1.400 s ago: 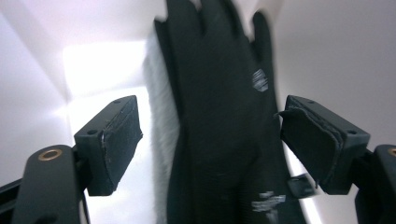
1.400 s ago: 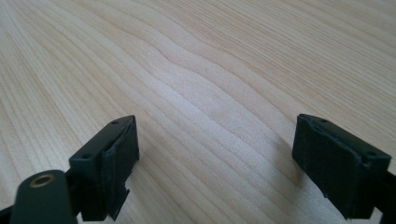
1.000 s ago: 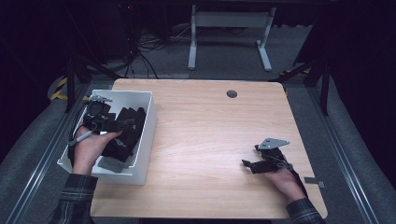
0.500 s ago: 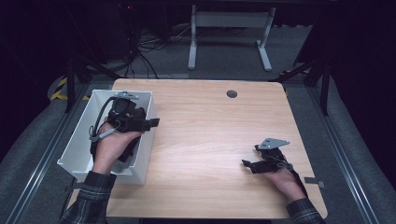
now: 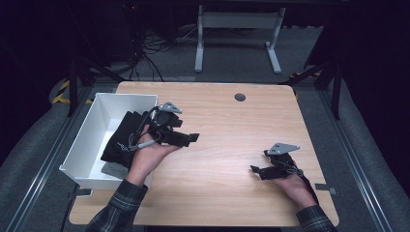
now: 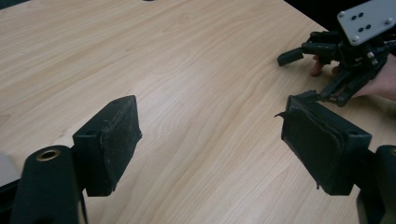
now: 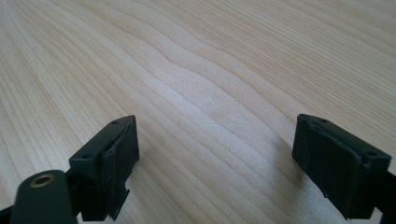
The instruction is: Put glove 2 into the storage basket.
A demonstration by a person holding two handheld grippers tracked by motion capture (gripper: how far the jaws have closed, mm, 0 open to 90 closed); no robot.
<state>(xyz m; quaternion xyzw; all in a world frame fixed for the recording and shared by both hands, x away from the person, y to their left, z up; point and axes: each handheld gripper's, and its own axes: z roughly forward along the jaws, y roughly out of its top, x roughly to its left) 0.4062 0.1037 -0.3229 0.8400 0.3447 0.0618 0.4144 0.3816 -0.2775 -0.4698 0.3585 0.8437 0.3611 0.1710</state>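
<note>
A person sits at a wooden table (image 5: 227, 140), holding a two-jaw gripper in each hand. The left gripper (image 5: 186, 138) hovers just past the right wall of a white bin (image 5: 92, 130), its jaws spread wide with nothing between them, pointing across the bare tabletop toward the other hand. Behind it, inside the bin, lies a heap of black cloth (image 5: 121, 140) (its lower edge rests on something grey, too unclear to identify). The right gripper (image 5: 258, 170) sits low over the table, well apart from the left one and from the bin, jaws likewise wide apart and empty above bare wood.
</note>
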